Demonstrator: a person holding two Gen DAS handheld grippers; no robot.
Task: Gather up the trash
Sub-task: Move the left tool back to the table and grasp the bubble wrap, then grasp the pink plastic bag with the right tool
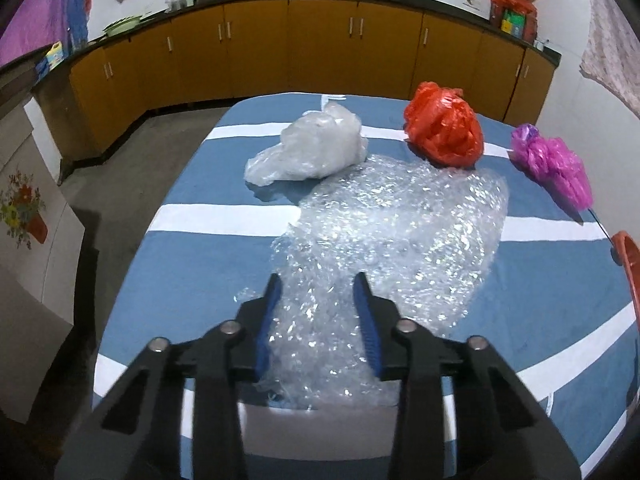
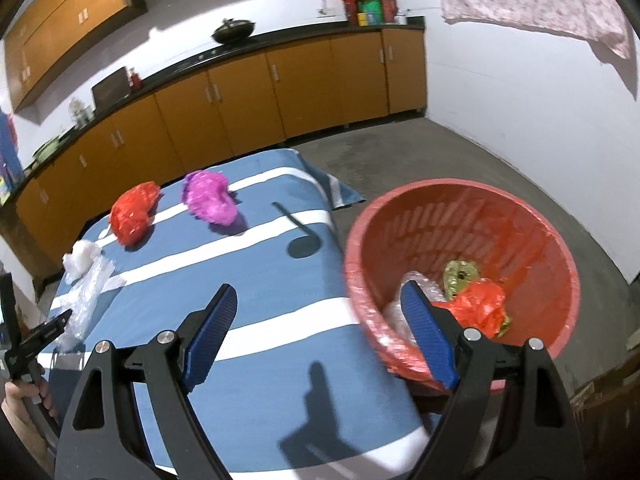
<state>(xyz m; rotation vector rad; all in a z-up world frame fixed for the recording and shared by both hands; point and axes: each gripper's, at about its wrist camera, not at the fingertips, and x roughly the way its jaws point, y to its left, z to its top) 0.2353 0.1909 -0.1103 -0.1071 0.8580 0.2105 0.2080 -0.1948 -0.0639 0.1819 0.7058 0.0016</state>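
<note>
A sheet of bubble wrap (image 1: 400, 232) lies on the blue-and-white striped table (image 1: 192, 264). Its near end is bunched between the blue pads of my left gripper (image 1: 318, 278), which press on it from both sides. Behind it sit a crumpled clear bag (image 1: 316, 148), a red bag (image 1: 444, 128) and a magenta bag (image 1: 552, 164). My right gripper (image 2: 320, 288) stands open and holds nothing, straddling the table's right edge and the rim of a red basket (image 2: 460, 186). Inside the basket are a red bag (image 2: 480, 304), a yellow-green wrapper (image 2: 460, 274) and clear plastic (image 2: 394, 312).
Orange cabinets (image 1: 320, 44) under a dark counter run along the far wall. A white panel with a flower picture (image 1: 28, 216) stands left of the table. Grey floor (image 2: 440, 152) lies beyond the basket. A person's hand (image 2: 20, 396) holds the left gripper's handle.
</note>
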